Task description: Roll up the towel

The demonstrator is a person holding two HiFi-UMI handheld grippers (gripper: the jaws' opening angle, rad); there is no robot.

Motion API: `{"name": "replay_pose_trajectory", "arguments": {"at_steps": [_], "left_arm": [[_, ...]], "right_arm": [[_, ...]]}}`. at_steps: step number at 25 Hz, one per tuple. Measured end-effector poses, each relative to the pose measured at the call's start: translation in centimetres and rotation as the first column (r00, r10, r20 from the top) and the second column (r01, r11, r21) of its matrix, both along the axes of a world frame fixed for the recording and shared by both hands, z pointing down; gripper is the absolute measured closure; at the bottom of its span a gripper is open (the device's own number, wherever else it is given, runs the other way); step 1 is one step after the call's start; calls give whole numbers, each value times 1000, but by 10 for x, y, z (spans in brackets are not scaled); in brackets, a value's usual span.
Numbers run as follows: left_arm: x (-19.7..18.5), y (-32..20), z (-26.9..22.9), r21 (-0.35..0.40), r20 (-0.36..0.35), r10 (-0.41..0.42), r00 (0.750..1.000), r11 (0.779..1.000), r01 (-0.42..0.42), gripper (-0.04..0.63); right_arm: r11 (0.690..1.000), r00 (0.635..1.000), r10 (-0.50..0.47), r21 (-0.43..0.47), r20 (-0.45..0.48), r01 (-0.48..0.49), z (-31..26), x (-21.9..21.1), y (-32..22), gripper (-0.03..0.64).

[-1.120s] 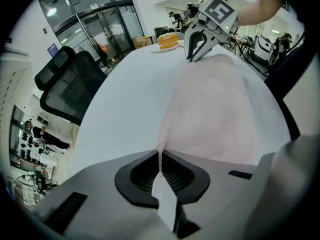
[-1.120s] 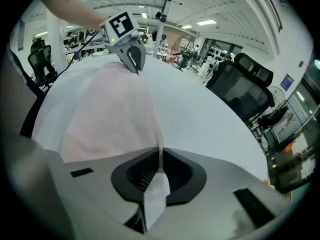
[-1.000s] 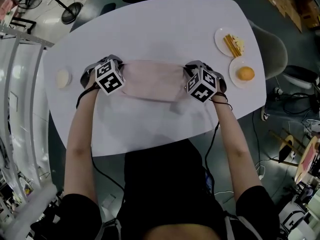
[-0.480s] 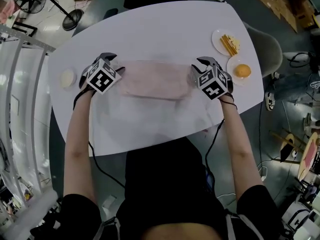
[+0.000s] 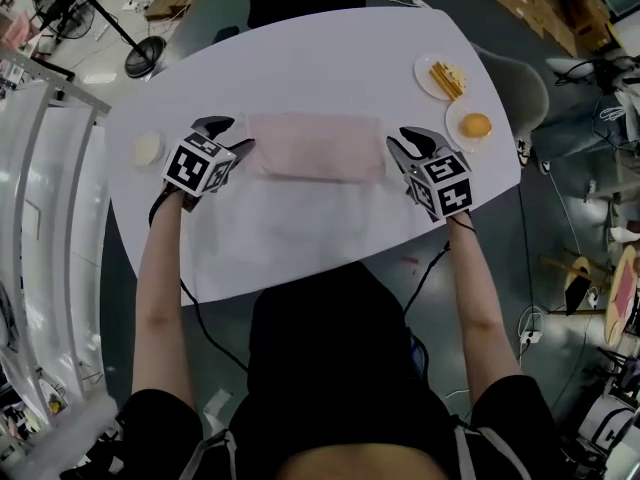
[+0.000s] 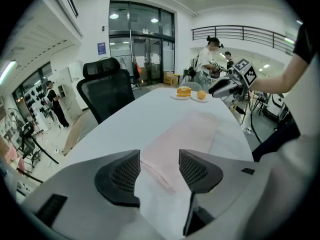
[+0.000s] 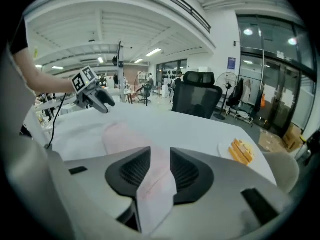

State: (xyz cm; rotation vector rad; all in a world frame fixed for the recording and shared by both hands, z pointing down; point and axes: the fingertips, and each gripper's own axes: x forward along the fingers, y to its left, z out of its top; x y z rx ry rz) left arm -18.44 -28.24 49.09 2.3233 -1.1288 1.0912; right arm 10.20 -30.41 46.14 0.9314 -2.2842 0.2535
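A pale pink towel point(image 5: 315, 146) lies as a folded strip across the middle of the white table point(image 5: 300, 58). My left gripper point(image 5: 228, 136) hovers just off the towel's left end with its jaws wide apart and nothing between them. In the left gripper view the towel point(image 6: 185, 131) stretches away below the gripper point(image 6: 160, 156). My right gripper point(image 5: 405, 140) hangs by the towel's right end, its jaws parted by a narrower gap and pressing on nothing. In the right gripper view the towel point(image 7: 125, 134) lies under the gripper point(image 7: 160, 156).
A plate of yellow food sticks point(image 5: 440, 76) and a plate with an orange point(image 5: 470, 126) sit at the table's far right. A small round disc point(image 5: 147, 148) lies at the left. Chairs stand round the table's far side.
Both grippers let go of the towel's ends, opened, and rose while drawing outward and back toward me. The towel stays on the table.
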Motion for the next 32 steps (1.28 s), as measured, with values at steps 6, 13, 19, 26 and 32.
{"name": "replay_pose_trajectory", "arguments": {"at_steps": [6,13,19,26,32], "left_arm": [[-5,50,-12,6,-117,-61,991,998,63,347],[1,107,-24,16,-288,-103,952,994,112,348],[26,145,-55,65,-421,-48,906,994,83,348],[33,178,-93,164,-549,-63,833,969,182,385],[13,207,-94,222,-562,-161,811,916,335,544]], "right_arm": [[997,988,72,0,136,-73,-27,-6,46,483],[996,966,93,-7,241,-94,-45,-23,104,483],[988,920,144,7,365,-157,-69,-29,146,483],[974,865,172,51,472,-221,-96,-38,183,563],[965,828,177,70,532,-252,-106,-48,204,612]]}}
